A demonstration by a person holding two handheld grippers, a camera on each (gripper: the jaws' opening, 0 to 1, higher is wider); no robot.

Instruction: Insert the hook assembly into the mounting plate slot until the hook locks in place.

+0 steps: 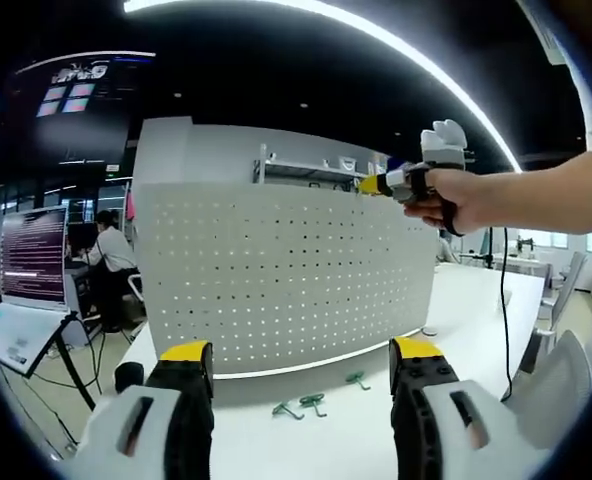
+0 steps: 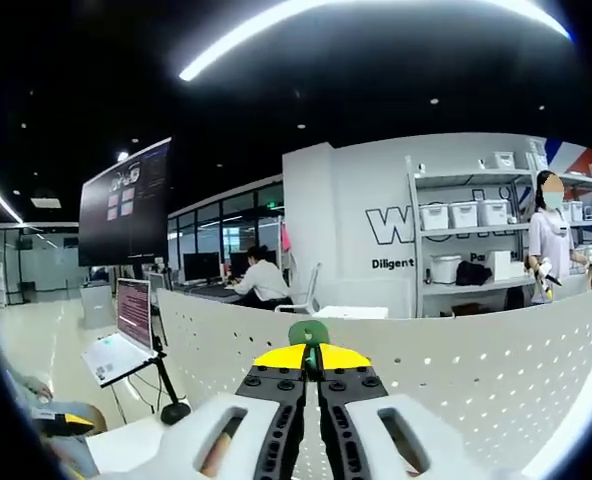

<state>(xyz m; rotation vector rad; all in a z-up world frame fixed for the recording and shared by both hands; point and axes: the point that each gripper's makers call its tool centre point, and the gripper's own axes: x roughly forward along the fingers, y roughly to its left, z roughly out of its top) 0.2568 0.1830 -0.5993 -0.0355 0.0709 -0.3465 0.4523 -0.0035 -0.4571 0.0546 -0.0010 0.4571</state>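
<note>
The right gripper (image 2: 312, 362), pinching a green hook (image 2: 308, 333), sits at the pegboard's (image 1: 276, 275) top edge; left gripper (image 1: 301, 365) spread, farther back.

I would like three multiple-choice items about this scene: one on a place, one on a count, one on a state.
1. Where do the loose green hooks lie?
A. on the white table, before the pegboard
B. on a shelf
C. on the floor

2. How many hooks lie there?
A. one
B. three
C. six

3. How is the right gripper?
A. wide open
B. shut on a green hook
C. shut on a cable

Key: 1 A, they rest at the board's foot; 2 B, three green pieces show; 3 B, the jaws meet around the green piece.
</note>
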